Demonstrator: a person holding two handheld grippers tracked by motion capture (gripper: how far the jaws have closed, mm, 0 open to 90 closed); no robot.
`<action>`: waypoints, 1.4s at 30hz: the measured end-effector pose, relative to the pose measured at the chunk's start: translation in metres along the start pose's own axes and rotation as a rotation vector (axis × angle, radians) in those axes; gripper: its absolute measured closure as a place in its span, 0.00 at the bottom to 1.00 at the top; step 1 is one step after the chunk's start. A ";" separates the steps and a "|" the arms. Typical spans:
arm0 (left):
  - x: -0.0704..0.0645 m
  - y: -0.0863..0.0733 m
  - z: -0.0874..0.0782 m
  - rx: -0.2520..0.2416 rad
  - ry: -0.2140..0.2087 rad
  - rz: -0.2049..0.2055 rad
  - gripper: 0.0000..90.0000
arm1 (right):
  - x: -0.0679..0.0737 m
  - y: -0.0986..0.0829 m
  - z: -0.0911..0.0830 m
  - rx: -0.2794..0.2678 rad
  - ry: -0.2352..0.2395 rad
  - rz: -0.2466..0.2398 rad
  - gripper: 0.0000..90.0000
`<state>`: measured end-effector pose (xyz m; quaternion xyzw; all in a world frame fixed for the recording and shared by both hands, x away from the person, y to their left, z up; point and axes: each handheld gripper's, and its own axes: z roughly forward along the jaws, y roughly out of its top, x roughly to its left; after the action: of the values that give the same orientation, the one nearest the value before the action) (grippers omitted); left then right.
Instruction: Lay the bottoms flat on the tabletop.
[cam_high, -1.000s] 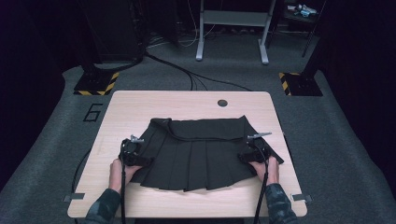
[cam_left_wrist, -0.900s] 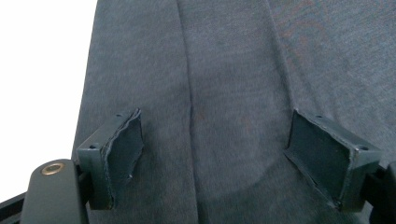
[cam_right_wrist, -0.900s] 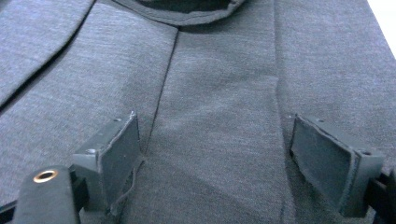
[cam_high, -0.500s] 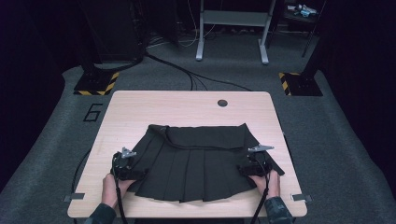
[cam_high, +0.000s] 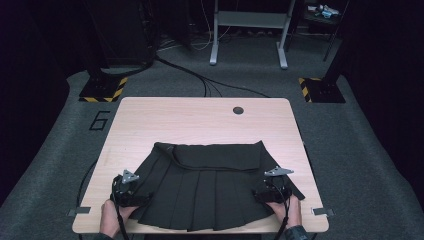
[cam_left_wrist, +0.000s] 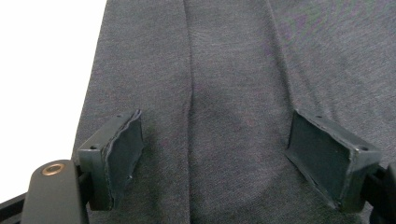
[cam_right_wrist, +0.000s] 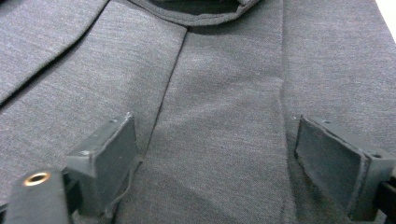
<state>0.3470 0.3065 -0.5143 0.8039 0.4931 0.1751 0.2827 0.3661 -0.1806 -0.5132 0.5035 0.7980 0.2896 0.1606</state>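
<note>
On the near half of the wooden table (cam_high: 200, 120), a black pleated skirt (cam_high: 210, 192) lies flat, hem toward the person.
Left gripper (cam_high: 131, 196) sits over the skirt's left hem corner, right gripper (cam_high: 264, 194) over its right; both gripper views show jaws spread wide apart above the fabric, clamping nothing.

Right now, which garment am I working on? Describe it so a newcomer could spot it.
On the light wooden table, look at the near half: a black pleated skirt lies flat, waistband away from you, hem at the near edge. It is the one dark cloth there, flanked by the left gripper and right gripper.
</note>
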 end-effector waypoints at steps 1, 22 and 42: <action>-0.002 0.003 -0.001 0.008 0.012 -0.008 0.17 | 0.000 0.001 -0.001 0.009 0.001 -0.001 0.09; -0.026 0.124 0.032 -0.076 -0.001 0.019 0.31 | -0.005 0.079 0.015 -0.037 -0.004 -0.059 0.35; -0.021 0.103 0.062 -0.036 -0.040 -0.009 0.86 | -0.011 0.064 0.031 0.025 -0.026 0.016 0.65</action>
<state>0.4431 0.2339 -0.4980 0.7999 0.4876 0.1664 0.3077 0.4334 -0.1602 -0.4976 0.5155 0.7953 0.2744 0.1625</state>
